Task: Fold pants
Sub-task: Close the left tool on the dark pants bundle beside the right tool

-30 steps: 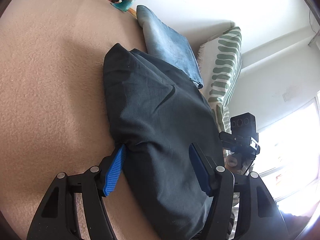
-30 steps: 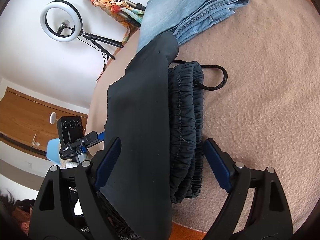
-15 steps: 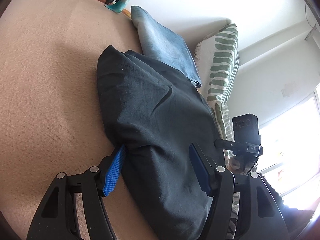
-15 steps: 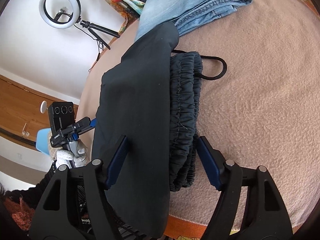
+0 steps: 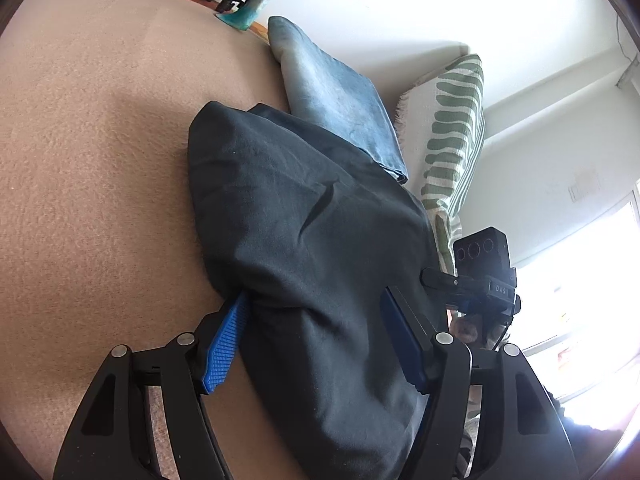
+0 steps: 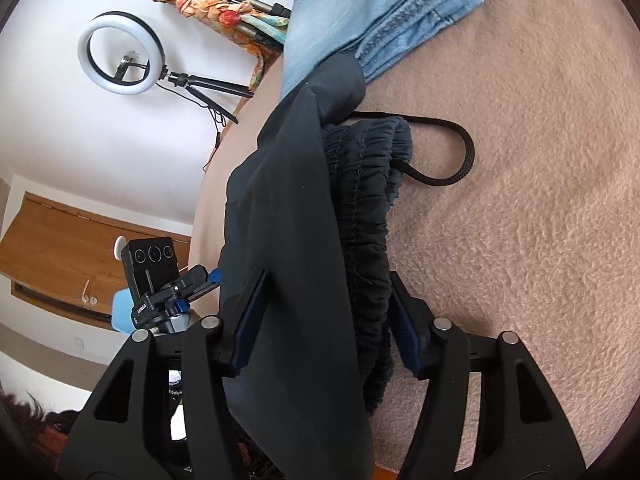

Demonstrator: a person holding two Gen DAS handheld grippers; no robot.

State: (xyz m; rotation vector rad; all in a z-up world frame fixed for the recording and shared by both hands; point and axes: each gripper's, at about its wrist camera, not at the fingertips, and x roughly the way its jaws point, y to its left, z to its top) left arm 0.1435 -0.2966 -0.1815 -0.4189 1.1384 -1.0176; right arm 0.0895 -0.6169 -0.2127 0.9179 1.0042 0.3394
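Dark pants (image 5: 312,220) lie folded on a tan bed cover (image 5: 100,160), running away from me. My left gripper (image 5: 314,300) is shut on their near end, with one blue pad tucked under the fold and the other against the top. In the right wrist view the same pants (image 6: 288,220) show a gathered elastic waistband (image 6: 368,200) and a black drawstring loop (image 6: 460,152). My right gripper (image 6: 326,278) is closing on that end. One pad rests on the smooth upper layer and the other touches the waistband.
Folded blue jeans (image 5: 340,96) lie just beyond the pants, also seen as jeans (image 6: 380,12) at the far edge. A green-striped throw (image 5: 452,120) hangs past the bed. A ring light (image 6: 120,56) on a tripod stands by the wall. Bare bed cover (image 6: 520,200) spreads to one side.
The right gripper's jaws have narrowed from well apart until the pads meet the pants. The left gripper and the pants have stayed put.
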